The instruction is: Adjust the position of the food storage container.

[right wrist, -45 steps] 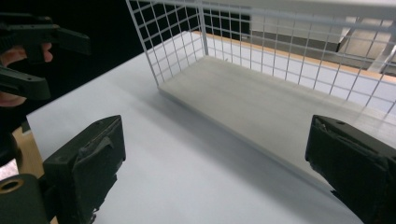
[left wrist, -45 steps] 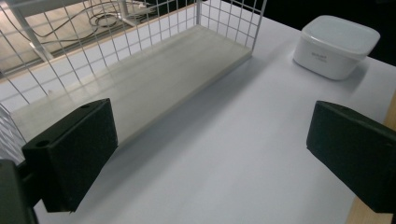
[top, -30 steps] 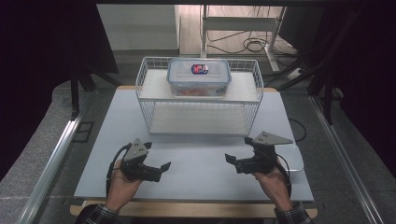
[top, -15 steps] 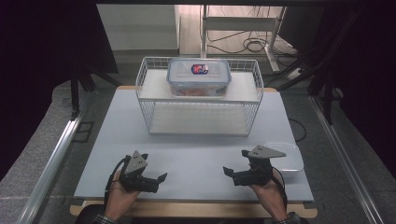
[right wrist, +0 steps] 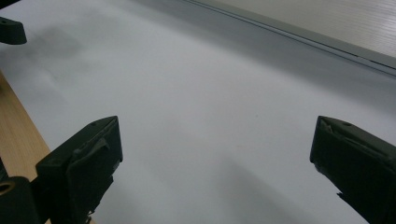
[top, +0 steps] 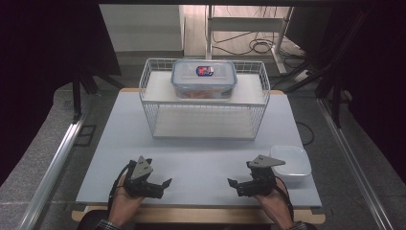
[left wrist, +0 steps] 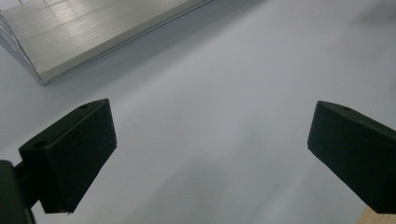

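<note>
The room is dim, with black drapes on both sides and a grey floor where cables lie coiled beyond the far end. A metal rail runs down each side of the pale grey table, which has a wooden edge showing at the near side. At the back of the table stands a white wire rack with a shelf; on top sits a clear lidded container with a red and blue label. A shallow white tray lies near the table's right front corner. The right gripper hovers just beside that tray, jaws wide apart and empty. The left gripper, well apart from it at the near left, is also spread wide, holding nothing, above bare tabletop.
</note>
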`<state>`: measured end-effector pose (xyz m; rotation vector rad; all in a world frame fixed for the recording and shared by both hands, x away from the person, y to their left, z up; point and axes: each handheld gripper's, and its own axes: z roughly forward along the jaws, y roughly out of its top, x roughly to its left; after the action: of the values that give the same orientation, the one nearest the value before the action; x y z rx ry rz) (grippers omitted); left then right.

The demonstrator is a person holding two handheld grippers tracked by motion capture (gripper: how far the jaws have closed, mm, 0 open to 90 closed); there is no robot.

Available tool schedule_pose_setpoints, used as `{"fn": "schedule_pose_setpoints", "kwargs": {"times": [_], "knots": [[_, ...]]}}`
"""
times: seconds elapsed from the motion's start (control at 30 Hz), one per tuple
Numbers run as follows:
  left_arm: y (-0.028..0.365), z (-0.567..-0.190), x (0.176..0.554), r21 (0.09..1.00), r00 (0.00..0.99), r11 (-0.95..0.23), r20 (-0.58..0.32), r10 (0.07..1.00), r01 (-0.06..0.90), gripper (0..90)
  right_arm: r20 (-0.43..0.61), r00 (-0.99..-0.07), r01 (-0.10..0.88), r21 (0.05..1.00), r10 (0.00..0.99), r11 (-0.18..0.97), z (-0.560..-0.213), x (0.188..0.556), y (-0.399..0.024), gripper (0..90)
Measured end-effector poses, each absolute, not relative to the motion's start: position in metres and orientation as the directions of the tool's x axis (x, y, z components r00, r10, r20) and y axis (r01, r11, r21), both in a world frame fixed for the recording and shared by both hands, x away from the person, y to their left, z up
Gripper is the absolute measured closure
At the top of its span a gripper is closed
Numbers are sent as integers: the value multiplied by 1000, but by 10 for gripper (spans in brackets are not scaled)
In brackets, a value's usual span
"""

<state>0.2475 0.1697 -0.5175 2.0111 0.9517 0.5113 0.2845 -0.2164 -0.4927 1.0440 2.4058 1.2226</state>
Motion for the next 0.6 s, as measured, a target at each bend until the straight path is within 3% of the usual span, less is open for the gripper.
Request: {"fn": "schedule_pose_setpoints", "kwargs": {"times": [0.23, 0.3, 0.47, 0.6], "knots": [[173, -518, 248, 823, 626, -354, -2, 780, 444, 12, 130, -694, 524, 766, 708, 373, -490, 287, -218, 0], [173, -518, 249, 822, 626, -354, -4, 780, 446, 12, 111, -687, 517, 769, 718, 376, -487, 288, -219, 33], [174, -518, 249, 823, 626, -352, -5, 780, 446, 13, 102, -648, 510, 794, 755, 331, -473, 289, -234, 218], [174, -518, 249, 824, 626, -351, -7, 780, 446, 13, 113, -623, 529, 790, 774, 311, -466, 292, -253, 448]]}}
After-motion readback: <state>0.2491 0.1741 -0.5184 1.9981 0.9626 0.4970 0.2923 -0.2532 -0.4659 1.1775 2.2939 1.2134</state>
